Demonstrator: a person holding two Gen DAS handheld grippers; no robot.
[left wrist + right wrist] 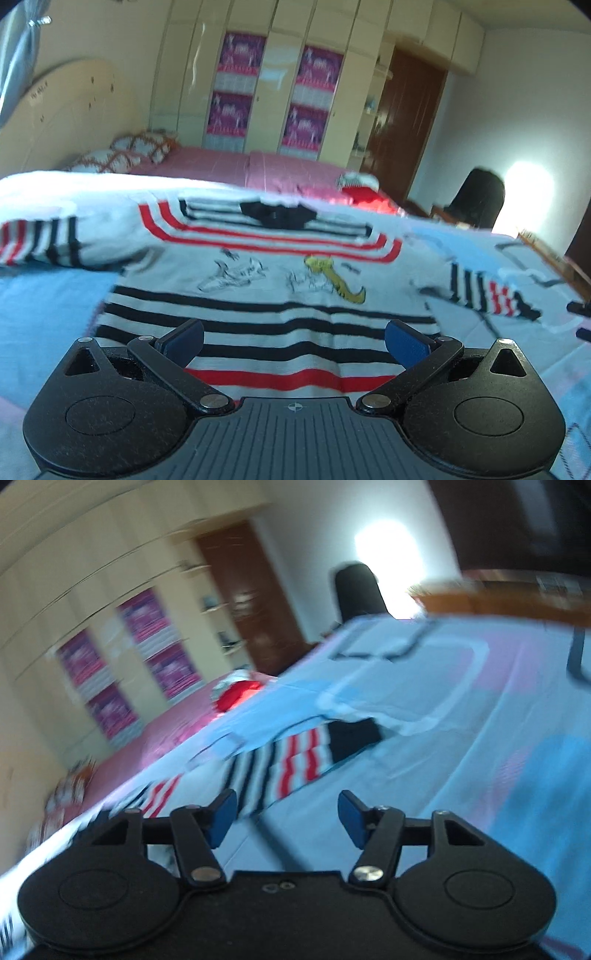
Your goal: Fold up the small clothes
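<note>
- Sweater (266, 280), a small knitted one, is spread flat and face up on the light blue bedspread (40, 295) of a bed, with its hem toward the left wrist camera.
- White knit is crossed by black stripes over the lower body, one red band lies near the hem, and two red lines curve around the chest below a black collar (277, 214).
- Drawn figures and a yellow shape are seen across the middle of the front.
- One striped sleeve (33, 240) is stretched out to the left; the other sleeve (288, 760) is laid out to the right, ending in a dark cuff.
- Both views are smeared, the right wrist view heavily and at a tilt, so the drawn figures cannot be made out.
- The hem edge is cut off by the left tongs' body.
- Left tongs (295, 341) are held low over the hem, angled downward, blue pads spread wide with nothing pinched.
- Right tongs (287, 819) are held over bare bedspread just short of the sleeve, partly spread, with nothing between the pads.
</note>
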